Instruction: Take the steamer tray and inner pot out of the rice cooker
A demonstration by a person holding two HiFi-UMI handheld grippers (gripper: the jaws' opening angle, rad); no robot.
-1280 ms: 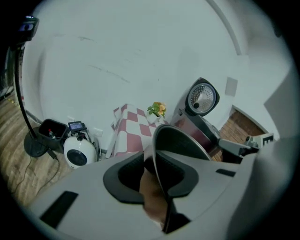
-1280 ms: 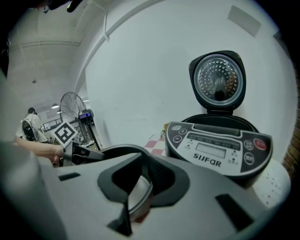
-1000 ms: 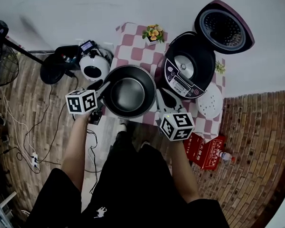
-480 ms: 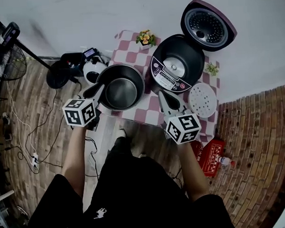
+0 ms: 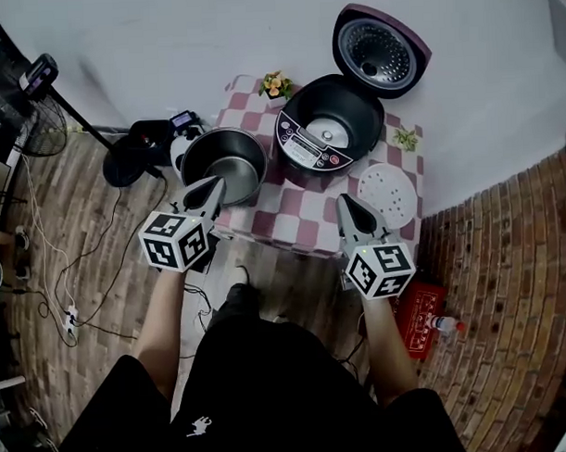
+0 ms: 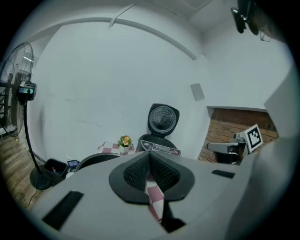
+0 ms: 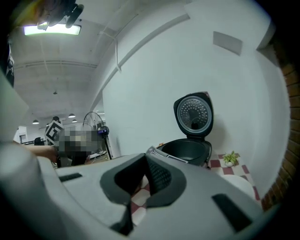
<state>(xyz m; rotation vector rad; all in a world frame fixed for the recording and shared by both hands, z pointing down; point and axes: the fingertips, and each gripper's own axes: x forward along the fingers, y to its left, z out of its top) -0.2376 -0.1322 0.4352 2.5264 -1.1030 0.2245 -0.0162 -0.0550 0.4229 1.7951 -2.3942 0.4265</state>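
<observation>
- The inner pot (image 5: 227, 157) sits at the left edge of the surface (image 5: 292, 215); the steamer tray (image 5: 386, 191) lies at its right edge.
- The rice cooker (image 5: 321, 126) stands between them, lid up.
- The left gripper (image 5: 214, 183), jaws just closed, holds nothing; the right gripper (image 5: 344, 202) is closed and empty too.

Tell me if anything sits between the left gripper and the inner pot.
Nothing visible does. The left gripper, its jaws just closed on nothing, points at the inner pot just ahead; only bare checkered cloth lies between them.
</observation>
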